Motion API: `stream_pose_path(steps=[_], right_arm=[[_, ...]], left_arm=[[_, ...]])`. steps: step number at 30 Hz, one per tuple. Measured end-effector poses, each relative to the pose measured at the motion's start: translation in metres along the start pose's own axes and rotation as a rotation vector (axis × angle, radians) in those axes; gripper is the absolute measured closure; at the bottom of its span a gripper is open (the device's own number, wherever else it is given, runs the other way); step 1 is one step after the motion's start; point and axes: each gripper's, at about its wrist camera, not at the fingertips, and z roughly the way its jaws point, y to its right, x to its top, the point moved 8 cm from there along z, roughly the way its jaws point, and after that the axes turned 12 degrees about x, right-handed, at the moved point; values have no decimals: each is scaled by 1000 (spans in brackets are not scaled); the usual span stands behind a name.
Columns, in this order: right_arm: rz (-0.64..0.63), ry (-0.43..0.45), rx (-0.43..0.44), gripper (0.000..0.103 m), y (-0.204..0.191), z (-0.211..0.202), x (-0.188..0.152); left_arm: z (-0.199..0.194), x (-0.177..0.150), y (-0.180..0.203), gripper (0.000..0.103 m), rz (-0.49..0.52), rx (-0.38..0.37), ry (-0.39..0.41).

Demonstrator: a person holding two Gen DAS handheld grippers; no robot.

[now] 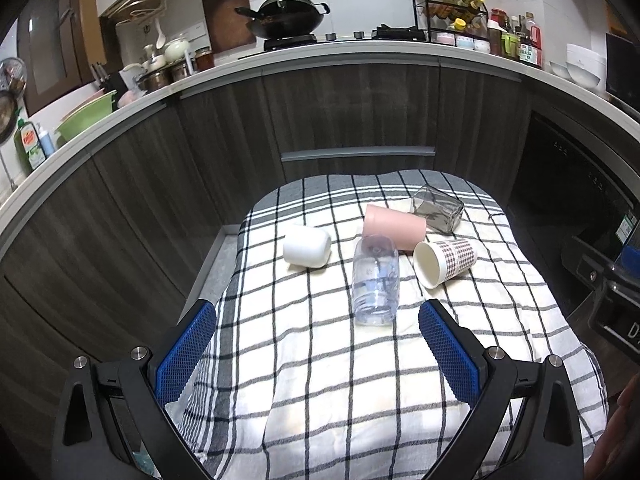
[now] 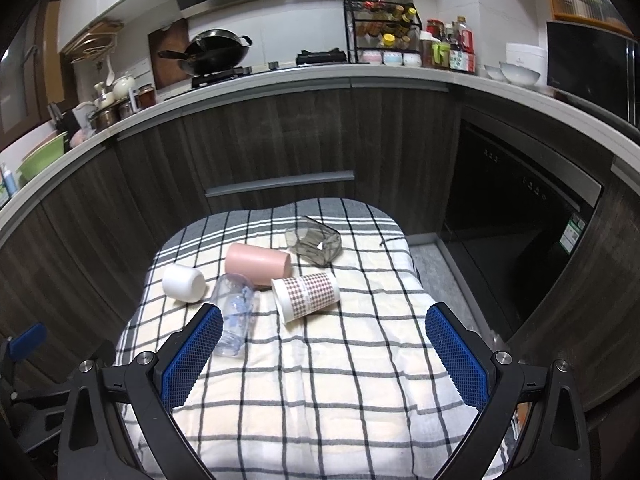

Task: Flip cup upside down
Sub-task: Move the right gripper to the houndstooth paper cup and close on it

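Several cups lie on their sides on a checked cloth [image 1: 320, 380] [image 2: 320, 380]: a white cup [image 1: 307, 246] [image 2: 184, 282], a pink cup [image 1: 394, 226] [image 2: 258, 264], a clear plastic cup [image 1: 376, 280] [image 2: 235, 314], a checked paper cup [image 1: 444, 262] [image 2: 306, 294] and a grey glass cup [image 1: 438, 208] [image 2: 314, 243]. My left gripper [image 1: 318, 312] is open and empty, just short of the clear cup. My right gripper [image 2: 324, 316] is open and empty, near the paper cup.
Dark wood cabinets [image 1: 340, 112] stand behind the cloth-covered table. A white counter [image 1: 360, 50] above holds a wok [image 1: 286, 16], a spice rack [image 1: 448, 12], bottles and bowls. A dark appliance [image 2: 520, 208] stands at the right. The left gripper shows at the right view's left edge [image 2: 24, 344].
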Motion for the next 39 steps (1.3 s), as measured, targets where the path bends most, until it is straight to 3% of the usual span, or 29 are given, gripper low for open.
stream_pose_path(steps=[15,24,33,39], right_arm=[[140,-116,44,1,31,62,-2],[319,-206,85,1,40,131,2],[541,-304,85,1,55,197,4],[710,-398,93,1,57,238,-15]], left_arm=[[34,24,12,0,10,22,21],[75,72,8,0,-16,28,89],[128,104,13,0,-34,13,81],[153,121,10,0,-42,37,85]])
